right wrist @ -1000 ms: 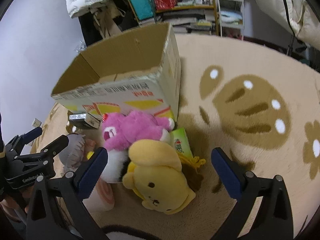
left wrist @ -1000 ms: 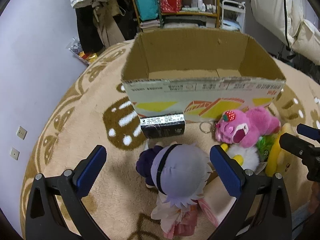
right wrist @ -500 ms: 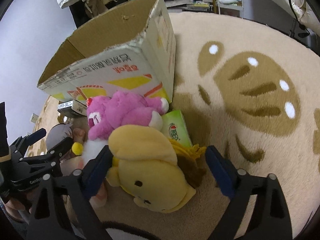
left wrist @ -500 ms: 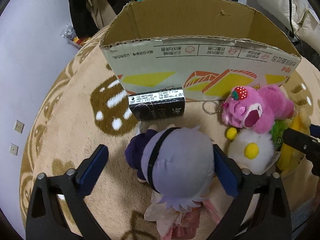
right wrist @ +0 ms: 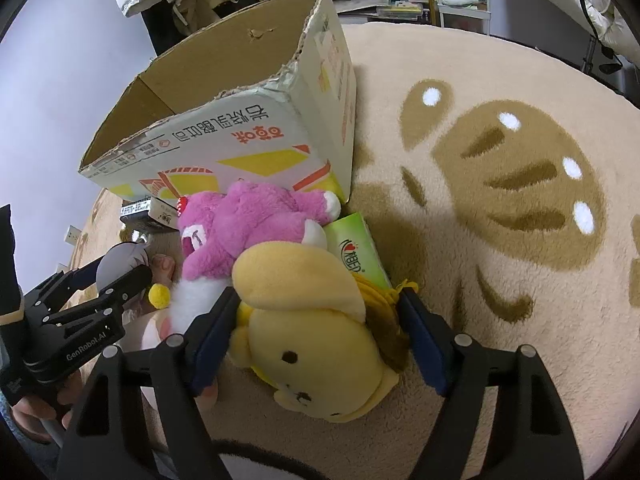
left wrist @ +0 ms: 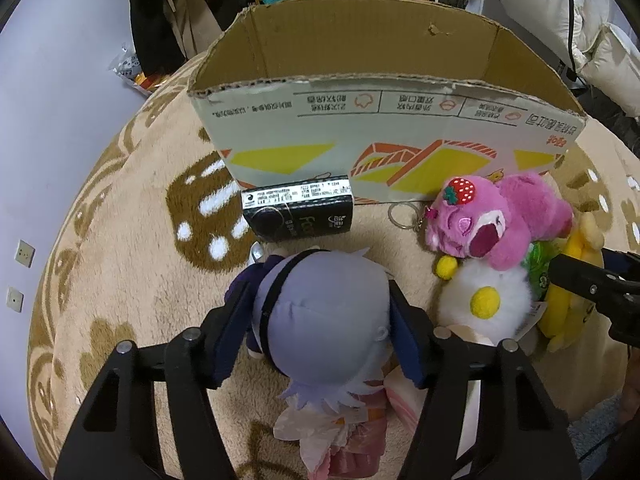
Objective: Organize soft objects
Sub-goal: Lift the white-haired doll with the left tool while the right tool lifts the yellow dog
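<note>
Both claws have just been closing on toys lying on the beige rug (left wrist: pixel 120 280) before the cardboard box (left wrist: pixel 384 128). Left gripper (left wrist: pixel 318 332) has narrowed until its blue pads press the grey-haired doll (left wrist: pixel 324 320) on either side of its head. Right gripper (right wrist: pixel 320 336) brackets the yellow plush (right wrist: pixel 312 344), pads touching its flanks. Only the left view shows the black carton (left wrist: pixel 298 214) and key ring (left wrist: pixel 402 216); only the right shows the green tissue pack (right wrist: pixel 356 248) beside the pink bear (right wrist: pixel 248 228)

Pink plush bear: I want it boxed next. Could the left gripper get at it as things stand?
Probably not right away. The left gripper has just been closing, its pads against the purple-haired doll. The pink bear lies uncovered beside the cardboard box, so the way looks free once the doll is dropped.
</note>
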`<state>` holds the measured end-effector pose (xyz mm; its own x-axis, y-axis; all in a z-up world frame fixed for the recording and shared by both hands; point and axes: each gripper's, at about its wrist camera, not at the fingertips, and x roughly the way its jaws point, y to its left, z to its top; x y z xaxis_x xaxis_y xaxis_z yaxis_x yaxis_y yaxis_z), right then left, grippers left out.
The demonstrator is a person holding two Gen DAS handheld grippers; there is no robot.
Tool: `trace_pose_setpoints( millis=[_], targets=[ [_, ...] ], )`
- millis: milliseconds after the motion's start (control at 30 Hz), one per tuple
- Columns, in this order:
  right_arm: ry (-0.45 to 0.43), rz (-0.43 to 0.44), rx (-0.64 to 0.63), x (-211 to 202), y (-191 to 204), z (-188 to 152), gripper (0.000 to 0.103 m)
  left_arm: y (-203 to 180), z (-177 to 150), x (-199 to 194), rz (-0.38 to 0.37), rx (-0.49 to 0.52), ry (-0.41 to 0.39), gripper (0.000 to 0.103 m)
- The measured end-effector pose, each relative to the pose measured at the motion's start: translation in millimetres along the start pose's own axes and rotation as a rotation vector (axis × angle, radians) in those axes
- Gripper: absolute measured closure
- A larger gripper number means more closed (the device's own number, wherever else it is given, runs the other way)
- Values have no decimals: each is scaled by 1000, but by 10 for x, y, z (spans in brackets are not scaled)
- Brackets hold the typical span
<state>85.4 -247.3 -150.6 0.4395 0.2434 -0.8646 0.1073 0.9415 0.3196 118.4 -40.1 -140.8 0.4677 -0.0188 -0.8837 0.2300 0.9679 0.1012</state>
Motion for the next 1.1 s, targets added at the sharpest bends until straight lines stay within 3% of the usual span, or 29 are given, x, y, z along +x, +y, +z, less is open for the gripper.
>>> trace_pose_setpoints(
  millis=[500,733,1100],
  targets=[
    [-93,18,-18,-191,35,26,24,64,43,-195,14,-28,-63,42],
    [-204,56,-53,-433,128,16,25,99,33,-428,31,-44,-135,42],
    [-455,78,-131,-907,364,23,25,170,84,-952,64,-66,-320,42]
  ],
)
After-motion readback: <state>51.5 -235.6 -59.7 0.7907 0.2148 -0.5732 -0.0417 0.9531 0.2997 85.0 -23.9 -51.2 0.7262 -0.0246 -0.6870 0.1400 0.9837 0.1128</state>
